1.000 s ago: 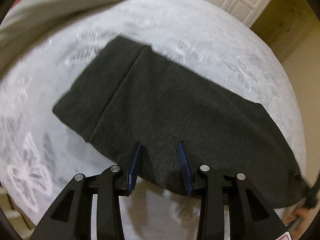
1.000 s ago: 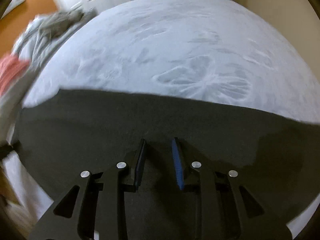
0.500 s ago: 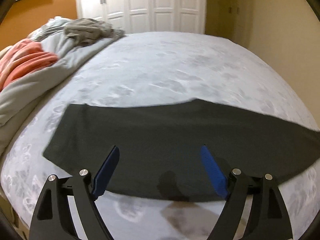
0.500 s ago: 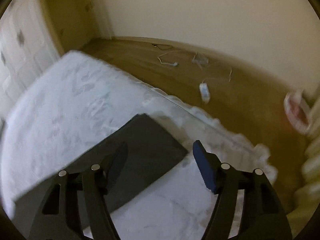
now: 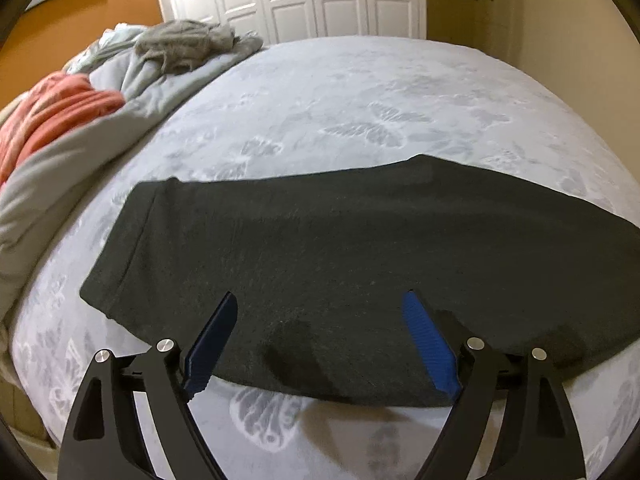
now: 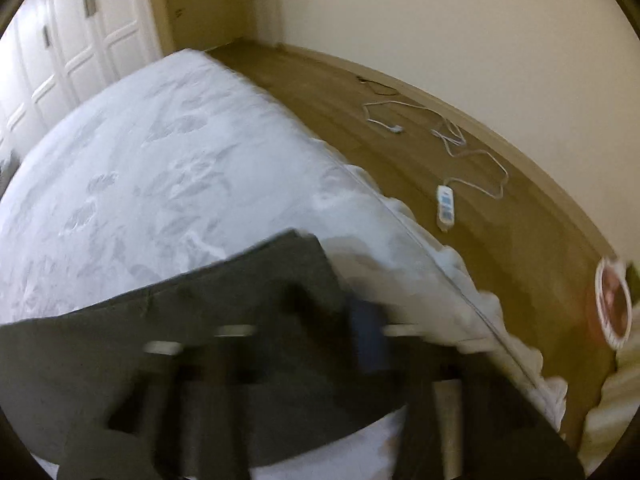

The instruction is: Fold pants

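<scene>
- Dark charcoal knit pants, folded lengthwise, lie flat across the near part of the bed with the white butterfly-patterned cover.
- Left hand-held gripper: jaws spread wide over the near edge of the pants, nothing gripped.
- Right hand-held gripper: blurred, jaws closing at the pants' end near the bed edge; grip cannot be determined.
- No containers visible; a white cable lies on the wooden floor.

Bed under pants, blankets
</scene>
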Motion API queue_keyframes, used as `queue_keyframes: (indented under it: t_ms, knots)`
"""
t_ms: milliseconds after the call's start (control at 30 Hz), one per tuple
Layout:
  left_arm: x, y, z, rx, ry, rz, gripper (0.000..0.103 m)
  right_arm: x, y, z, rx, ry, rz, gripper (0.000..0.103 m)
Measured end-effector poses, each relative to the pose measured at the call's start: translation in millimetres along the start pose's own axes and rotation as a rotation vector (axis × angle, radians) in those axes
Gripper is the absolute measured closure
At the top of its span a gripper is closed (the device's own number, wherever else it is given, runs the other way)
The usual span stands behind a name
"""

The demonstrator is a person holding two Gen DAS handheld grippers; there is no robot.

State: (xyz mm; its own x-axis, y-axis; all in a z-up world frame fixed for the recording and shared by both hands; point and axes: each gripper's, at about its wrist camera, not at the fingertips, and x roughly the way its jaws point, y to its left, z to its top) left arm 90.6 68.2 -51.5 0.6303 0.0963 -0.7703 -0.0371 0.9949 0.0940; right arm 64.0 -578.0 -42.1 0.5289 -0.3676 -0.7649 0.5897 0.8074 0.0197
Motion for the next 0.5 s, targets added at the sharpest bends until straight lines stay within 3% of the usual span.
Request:
queue_keyframes:
  t_ms: [67, 100, 133, 233, 300, 333, 367, 400, 433, 500]
  knots:
    - [4.8, 0.0, 1.6, 0.002, 0.001, 0.006, 0.021, -21.3, 3.1, 12.6, 0.005, -0.096, 0.023, 0.094]
    - [6.2, -1.3, 2.1, 0.007, -0.001, 0.013, 0.021, -22.8, 0.0, 17.0, 0.018, -0.126, -0.004, 0.094]
    - [7.8, -2.8, 2.3, 0.015, -0.002, 0.018, 0.021, -16.1, -3.0, 17.2, 0.029, -0.111, -0.035, 0.09]
    - [12.6, -8.6, 1.1, 0.045, 0.006, 0.021, 0.021, 22.4, -30.9, -2.9, 0.148, 0.044, -0.101, 0.089]
    - [12.5, -11.4, 0.2, 0.064, 0.007, 0.017, 0.021, 7.6, -39.7, -5.5, 0.162, 0.009, -0.107, 0.088]
    - [12.1, -13.0, -0.7, 0.075, 0.004, 0.021, 0.021, -2.2, -41.3, -4.9, 0.169, -0.015, -0.1, 0.076]
    - [12.0, -13.3, -0.6, 0.082, 0.006, 0.021, 0.021, -16.2, -43.2, -5.1, 0.187, -0.046, -0.069, 0.048]
    - [11.4, -14.8, -1.2, 0.087, 0.009, 0.018, 0.021, -24.9, -42.5, -6.7, 0.199, -0.061, -0.058, 0.033]
    - [10.9, -15.7, -1.4, 0.089, 0.012, 0.014, 0.021, -30.7, -40.8, -8.9, 0.202, -0.072, -0.058, 0.027]
    - [7.4, -18.4, -3.3, 0.091, 0.014, 0.006, 0.021, -30.4, -29.9, -16.7, 0.156, -0.023, -0.043, 0.027]
